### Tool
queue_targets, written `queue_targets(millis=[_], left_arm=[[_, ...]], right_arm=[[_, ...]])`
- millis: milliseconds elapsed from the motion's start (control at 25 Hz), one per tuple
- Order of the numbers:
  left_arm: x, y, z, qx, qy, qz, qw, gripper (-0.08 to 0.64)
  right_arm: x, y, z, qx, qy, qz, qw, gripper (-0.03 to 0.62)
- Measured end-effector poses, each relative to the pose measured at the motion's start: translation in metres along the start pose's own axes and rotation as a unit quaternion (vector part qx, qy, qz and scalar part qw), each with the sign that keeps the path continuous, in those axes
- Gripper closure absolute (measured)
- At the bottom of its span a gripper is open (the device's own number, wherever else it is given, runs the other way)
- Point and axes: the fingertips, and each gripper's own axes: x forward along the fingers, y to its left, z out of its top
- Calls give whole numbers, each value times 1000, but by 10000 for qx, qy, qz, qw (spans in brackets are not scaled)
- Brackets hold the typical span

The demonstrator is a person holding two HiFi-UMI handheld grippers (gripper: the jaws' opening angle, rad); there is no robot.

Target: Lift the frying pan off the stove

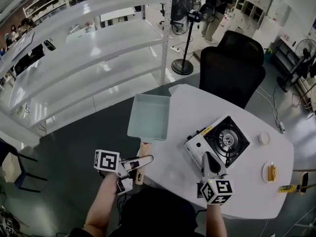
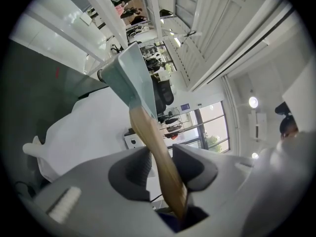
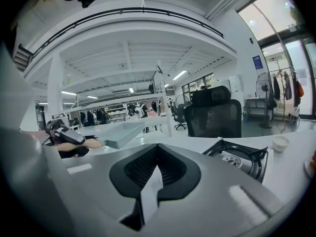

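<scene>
The left gripper (image 2: 162, 163) pinches the tan wooden handle (image 2: 157, 147) of the pale-green square frying pan (image 1: 148, 116). The pan is held at 9 o'clock of the white portable gas stove (image 1: 220, 141) and clear of it. The handle's end is hidden inside the gripper body. The right gripper (image 3: 157, 168) has its jaws pressed together with nothing between them.

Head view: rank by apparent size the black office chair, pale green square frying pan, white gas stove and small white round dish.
1. black office chair
2. pale green square frying pan and white gas stove: look alike, unranked
3. small white round dish

White shelving (image 1: 98, 38), black office chair (image 1: 232, 73)
</scene>
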Motion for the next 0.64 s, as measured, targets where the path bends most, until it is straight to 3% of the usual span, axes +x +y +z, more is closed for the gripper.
queue_targets(millis=[360,640], left_arm=[[10,-1,-3,146,227,-36,9996,371],[18,-5,-8,39,321,-36,9995,371]], right_arm=[[-7,-3,-1,-56,21,-80,10000,588],[-9,-7,-2,-49,82,-106,9999,588]])
